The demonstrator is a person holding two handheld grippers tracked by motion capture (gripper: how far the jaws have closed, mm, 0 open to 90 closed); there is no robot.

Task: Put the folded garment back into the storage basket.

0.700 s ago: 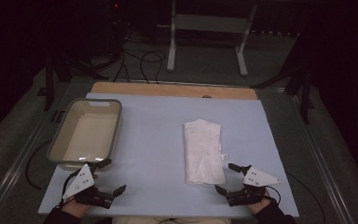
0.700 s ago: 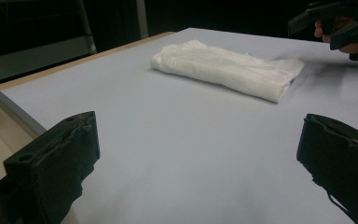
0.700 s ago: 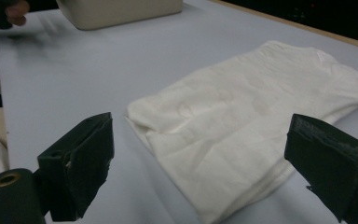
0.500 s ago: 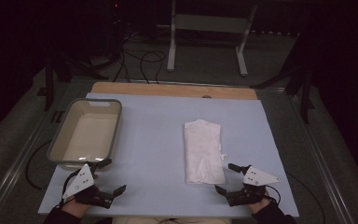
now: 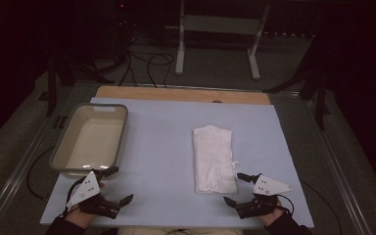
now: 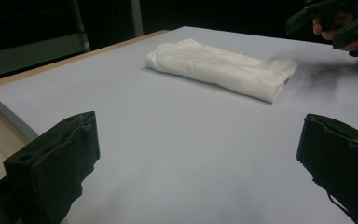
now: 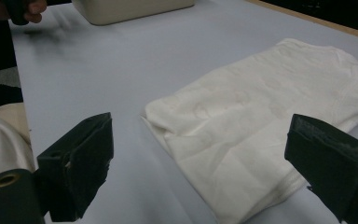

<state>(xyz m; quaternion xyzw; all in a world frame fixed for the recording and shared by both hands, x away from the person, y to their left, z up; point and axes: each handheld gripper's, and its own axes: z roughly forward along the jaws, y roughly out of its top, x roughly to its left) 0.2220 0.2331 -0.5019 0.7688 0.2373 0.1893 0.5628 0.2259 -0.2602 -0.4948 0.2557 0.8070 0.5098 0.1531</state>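
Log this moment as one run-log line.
left gripper: open, empty, beside grey plastic bin | right gripper: open, empty, near folded white cloth | cloth: flat on light blue table cover, untouched

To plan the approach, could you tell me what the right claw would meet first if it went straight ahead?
Probably the folded white cloth; it lies just ahead between the open right claw, near corner closest.

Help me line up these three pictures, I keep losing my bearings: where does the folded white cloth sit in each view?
High view: the folded white cloth lies right of centre on the pale blue table cover.
Left gripper view: upper middle, far beyond the open jaws.
Right gripper view: right half, close ahead between the open jaws.
Shared landmark: the cream tub, left in the high view, top edge in the right gripper view.
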